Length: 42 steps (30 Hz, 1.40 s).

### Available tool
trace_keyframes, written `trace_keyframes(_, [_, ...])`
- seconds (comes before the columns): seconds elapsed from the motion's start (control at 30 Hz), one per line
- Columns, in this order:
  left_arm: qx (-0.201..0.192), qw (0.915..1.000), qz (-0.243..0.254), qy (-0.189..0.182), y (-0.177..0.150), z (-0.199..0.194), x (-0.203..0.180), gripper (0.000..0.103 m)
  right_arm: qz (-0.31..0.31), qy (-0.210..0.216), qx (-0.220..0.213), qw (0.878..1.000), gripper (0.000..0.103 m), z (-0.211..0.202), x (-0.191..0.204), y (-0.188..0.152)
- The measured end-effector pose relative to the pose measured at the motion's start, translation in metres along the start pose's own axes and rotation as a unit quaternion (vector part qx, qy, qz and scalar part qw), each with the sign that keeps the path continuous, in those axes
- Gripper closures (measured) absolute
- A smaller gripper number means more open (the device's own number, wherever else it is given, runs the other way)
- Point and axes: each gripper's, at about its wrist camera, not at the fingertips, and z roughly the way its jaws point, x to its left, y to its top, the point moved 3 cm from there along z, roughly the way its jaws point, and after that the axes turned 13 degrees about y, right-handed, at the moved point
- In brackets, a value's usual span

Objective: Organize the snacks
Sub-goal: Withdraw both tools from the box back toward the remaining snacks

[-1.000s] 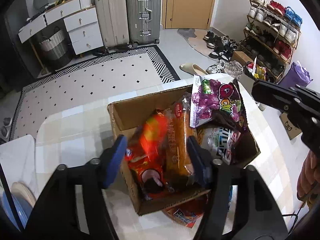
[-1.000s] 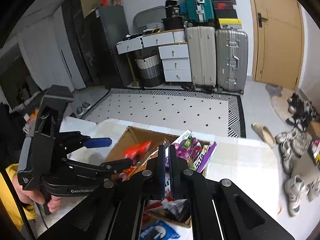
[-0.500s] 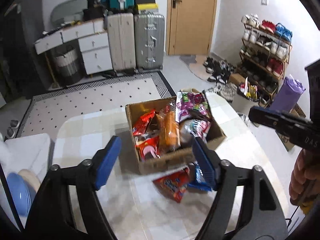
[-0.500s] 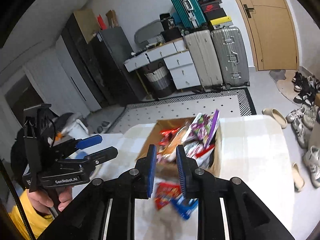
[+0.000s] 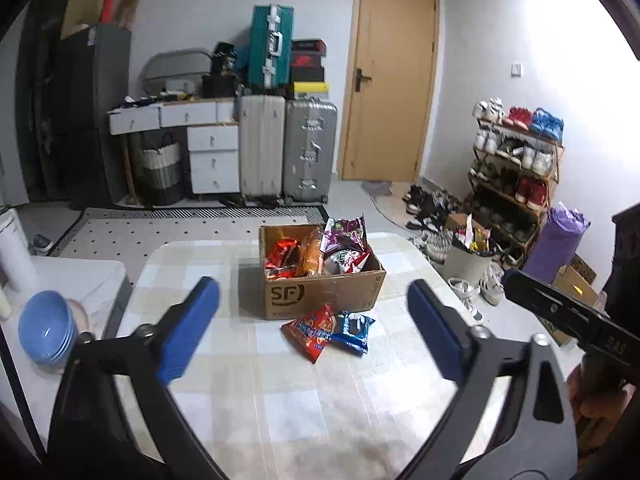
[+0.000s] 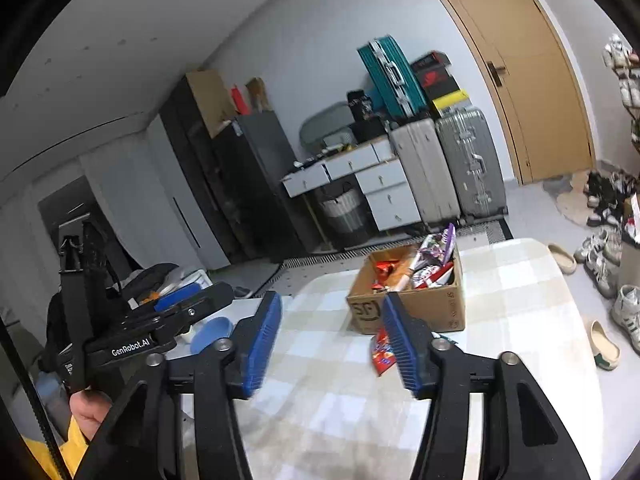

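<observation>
A cardboard box [image 5: 320, 292] [image 6: 444, 312] full of snack bags stands on the checked table [image 5: 280, 400]. In front of it lie a red snack bag [image 5: 310, 330] [image 6: 380, 354] and a blue snack bag [image 5: 354, 330]. My left gripper [image 5: 314, 330] hangs well back from the box, its jaws opening wide with nothing between them. Over the near part of the table, my right gripper [image 6: 330, 338] also has its jaws opening and holds nothing. Each gripper shows at the edge of the other's view, held by a hand.
A stack of blue bowls [image 5: 46, 330] sits on a white side table at the left. Suitcases [image 5: 288, 148], a drawer unit and a door stand at the back. A shoe rack [image 5: 516, 168] and loose shoes fill the right side.
Both grippers have pulled back from the box and risen. The left jaws spread from around the bags in the box to wide open. The right jaws went from shut to open.
</observation>
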Motion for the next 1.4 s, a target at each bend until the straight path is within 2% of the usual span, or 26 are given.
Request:
trace_keyframes(0.1, [-0.023, 0.9997, -0.007, -0.005, -0.015, -0.037, 0.009, 0.001, -0.049, -0.025, -0.036, 0.998, 0.008, -0.025, 0.028, -0.016])
trace_keyframes(0.17, [-0.028, 0.9995, -0.014, 0.002, -0.028, -0.056, 0.015, 0.001, -0.085, -0.043, -0.055, 0.994, 0.003, -0.039, 0.046, -0.029])
trace_keyframes(0.33, [-0.045, 0.9986, -0.029, 0.001, -0.063, -0.097, 0.03, 0.001, -0.104, -0.05, -0.071, 0.991, 0.001, -0.06, 0.067, -0.057])
trace_keyframes(0.43, [-0.058, 0.998, -0.022, 0.014, -0.086, -0.115, 0.035, 0.001, -0.101, -0.054, -0.055, 0.992, 0.001, -0.06, 0.068, -0.077])
trace_keyframes(0.57, [-0.051, 0.9984, -0.019, 0.012, -0.111, -0.124, 0.038, 0.001, -0.098, -0.049, -0.037, 0.993, 0.001, -0.057, 0.068, -0.104])
trace_keyframes(0.73, [-0.061, 0.9971, -0.039, 0.021, -0.141, -0.121, 0.041, 0.001, -0.089, -0.051, -0.011, 0.995, 0.001, -0.039, 0.057, -0.127])
trace_keyframes(0.87, [-0.017, 0.9996, -0.02, 0.013, -0.163, -0.097, 0.033, 0.001, -0.089, -0.05, 0.012, 0.995, 0.001, -0.028, 0.05, -0.142])
trace_keyframes(1.03, [0.018, 0.9998, -0.01, 0.007, -0.181, -0.069, 0.021, 0.001, -0.068, -0.048, 0.026, 0.996, 0.001, -0.017, 0.037, -0.155])
trace_keyframes(1.4, [0.066, 0.9978, -0.001, 0.005, -0.196, -0.012, 0.002, 0.001, -0.028, -0.05, 0.054, 0.997, 0.001, 0.001, 0.004, -0.177])
